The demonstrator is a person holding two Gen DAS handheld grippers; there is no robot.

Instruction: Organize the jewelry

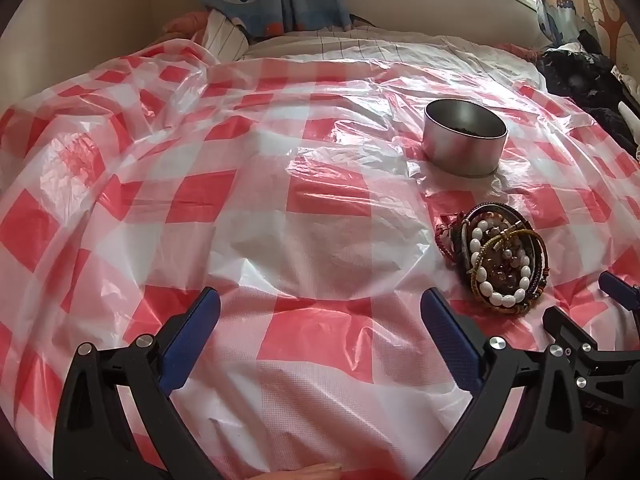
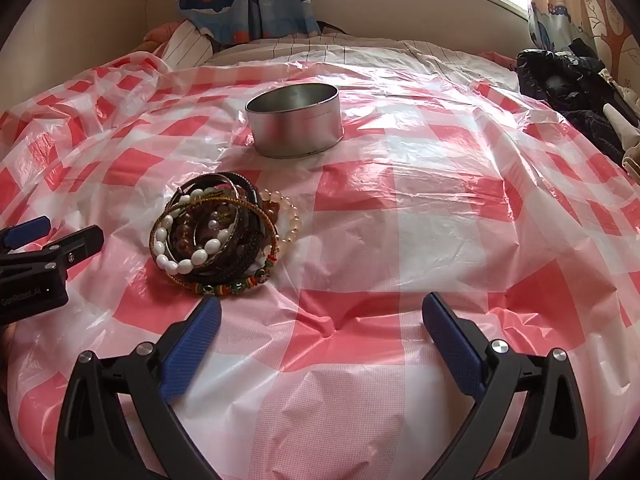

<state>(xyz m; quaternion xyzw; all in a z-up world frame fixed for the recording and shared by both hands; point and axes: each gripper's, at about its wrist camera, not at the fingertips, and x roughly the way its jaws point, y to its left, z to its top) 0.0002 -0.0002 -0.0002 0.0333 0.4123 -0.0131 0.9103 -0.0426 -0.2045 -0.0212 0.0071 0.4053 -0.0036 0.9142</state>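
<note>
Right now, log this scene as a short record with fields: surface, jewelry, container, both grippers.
surface: red and white checked plastic sheet spread over a bed
jewelry: pile of bracelets, heaped together on the sheet, outside the tin
container: round metal tin, lid off, standing beyond the pile
left gripper: open, holding nothing, pile to its right
right gripper: open, holding nothing, pile just past its left finger

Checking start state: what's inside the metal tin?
Something small and dark lies by the far inner wall of the metal tin. The near wall hides the rest of the floor.
</note>
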